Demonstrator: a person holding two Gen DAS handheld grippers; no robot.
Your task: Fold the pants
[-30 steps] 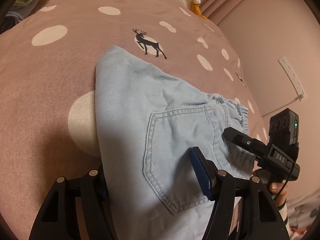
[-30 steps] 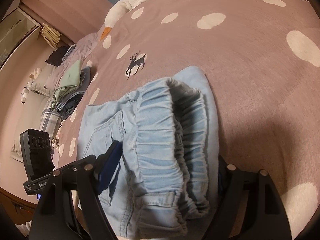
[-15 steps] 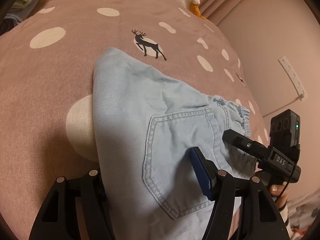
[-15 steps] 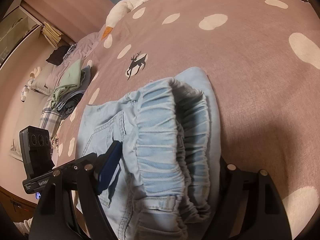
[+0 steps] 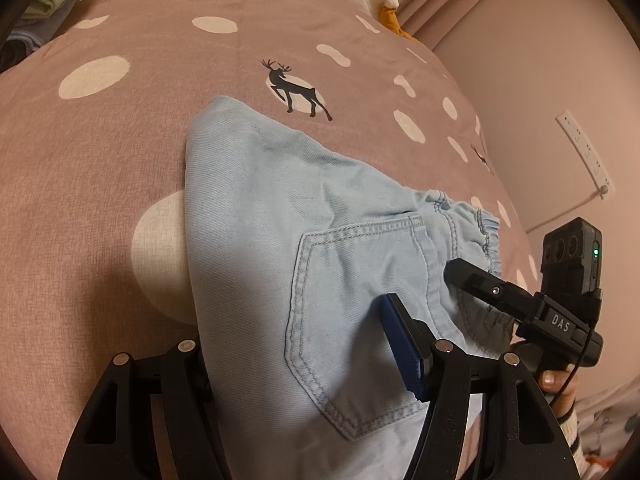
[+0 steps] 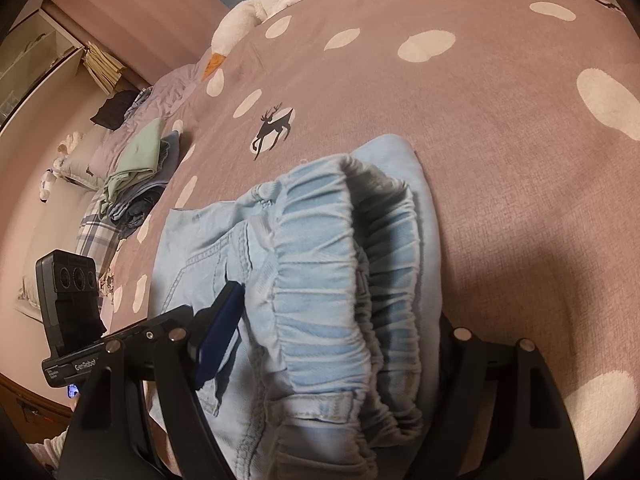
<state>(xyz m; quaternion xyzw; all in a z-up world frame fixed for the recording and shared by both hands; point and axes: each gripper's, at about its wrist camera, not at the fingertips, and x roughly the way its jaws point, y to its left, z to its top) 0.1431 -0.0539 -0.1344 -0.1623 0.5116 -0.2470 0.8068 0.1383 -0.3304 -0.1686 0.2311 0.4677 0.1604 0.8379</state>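
Light blue denim pants (image 5: 280,216) lie folded on the mauve dotted bedcover (image 5: 120,140), back pocket up. My left gripper (image 5: 296,352) straddles their near edge. Its right blue pad (image 5: 400,344) stands bare above the pocket, and the cloth hides its left finger. My right gripper (image 6: 332,340) straddles the gathered elastic waistband (image 6: 316,264). Its jaws are closing with the waistband between them. The left blue pad (image 6: 220,332) shows bare beside the ruffle, and the other finger is hidden behind the cloth. The right gripper's body (image 5: 532,300) also shows in the left wrist view, with a hand under it.
A pile of folded clothes (image 6: 136,176) sits at the bed's far left side. A white goose plush (image 6: 240,24) lies at the head of the bed. A wall with a power strip (image 5: 584,152) runs along the right side.
The pants' far corner and left edge have shifted slightly to the left in the left wrist view. Both grippers stay where they were.
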